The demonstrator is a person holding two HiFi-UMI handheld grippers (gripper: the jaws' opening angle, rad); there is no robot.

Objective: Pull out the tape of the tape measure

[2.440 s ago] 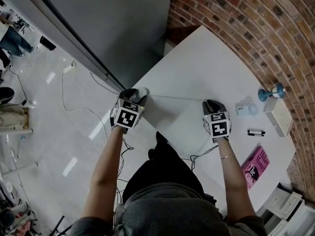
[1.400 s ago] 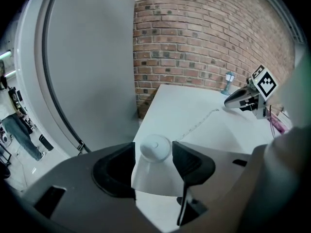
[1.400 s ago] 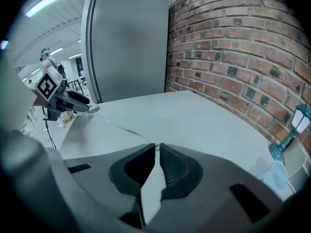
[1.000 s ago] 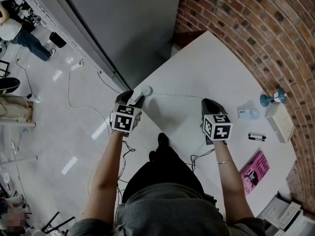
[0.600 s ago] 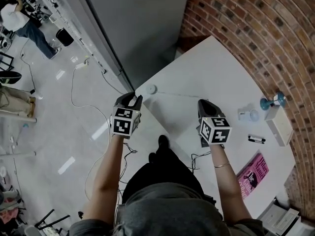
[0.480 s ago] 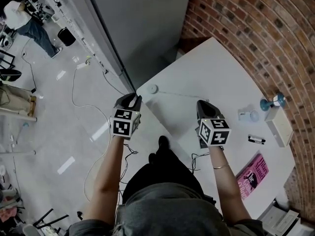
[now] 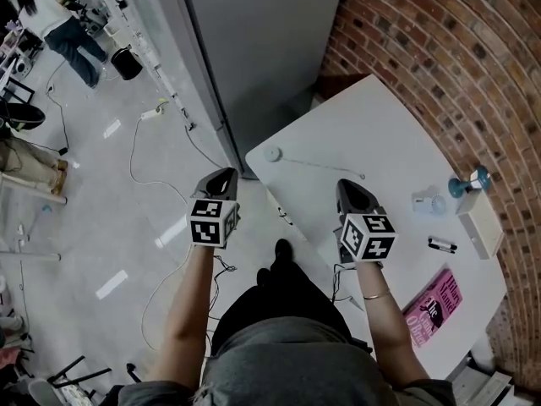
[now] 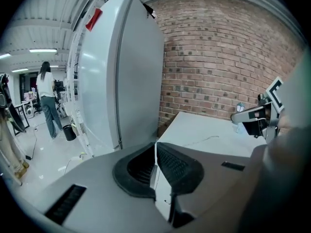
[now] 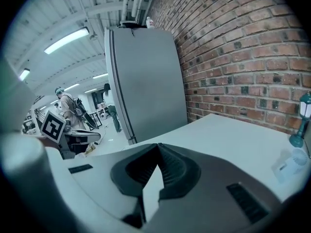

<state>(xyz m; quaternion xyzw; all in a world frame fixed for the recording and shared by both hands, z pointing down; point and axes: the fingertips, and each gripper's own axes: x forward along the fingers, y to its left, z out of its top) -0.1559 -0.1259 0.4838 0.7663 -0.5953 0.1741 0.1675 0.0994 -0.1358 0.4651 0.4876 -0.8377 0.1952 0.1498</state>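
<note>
One tape measure [image 7: 272, 153] (small round case, likely light, may slide) sits at the counter [image 7: 380, 129] corner. Its one thin tape [image 7: 321, 165] lies drawn out and probably springy; pinch it at the end tip. Left tongs [image 7: 221, 176] have just closed, empty. Right tongs [image 7: 348, 186] are together, empty.
</note>
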